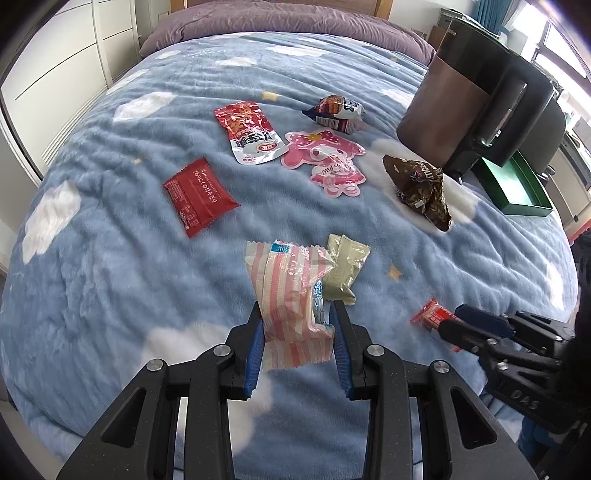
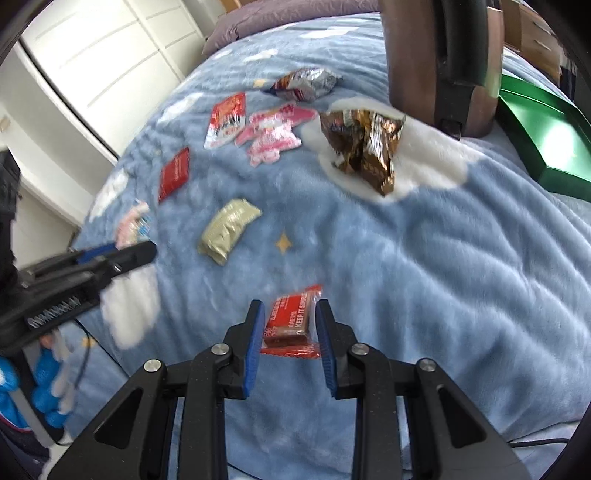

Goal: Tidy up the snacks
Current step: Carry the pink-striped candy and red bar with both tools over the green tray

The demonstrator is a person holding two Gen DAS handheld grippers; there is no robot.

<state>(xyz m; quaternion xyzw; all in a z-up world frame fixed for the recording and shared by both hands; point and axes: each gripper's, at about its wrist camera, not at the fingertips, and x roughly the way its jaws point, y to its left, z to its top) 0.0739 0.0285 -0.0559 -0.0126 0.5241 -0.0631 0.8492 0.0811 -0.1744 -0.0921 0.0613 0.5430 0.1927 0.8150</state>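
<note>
My left gripper (image 1: 297,314) is shut on a pink-and-white striped snack packet (image 1: 291,299) and holds it above the blue blanket. My right gripper (image 2: 290,312) is shut on a small red snack bar (image 2: 290,321); it also shows in the left wrist view (image 1: 430,316). Loose on the blanket lie a beige packet (image 1: 343,273), a dark red packet (image 1: 197,195), a red-and-white packet (image 1: 249,133), a pink character-shaped packet (image 1: 325,158), a crumpled brown wrapper (image 1: 419,184) and a dark bag (image 1: 336,110). A green tray (image 2: 546,147) sits at the right.
A brown and black bag (image 1: 461,107) stands on the bed beside the green tray (image 1: 517,188). White wardrobe doors (image 1: 55,66) line the left side. A purple duvet (image 1: 280,22) lies at the bed's far end.
</note>
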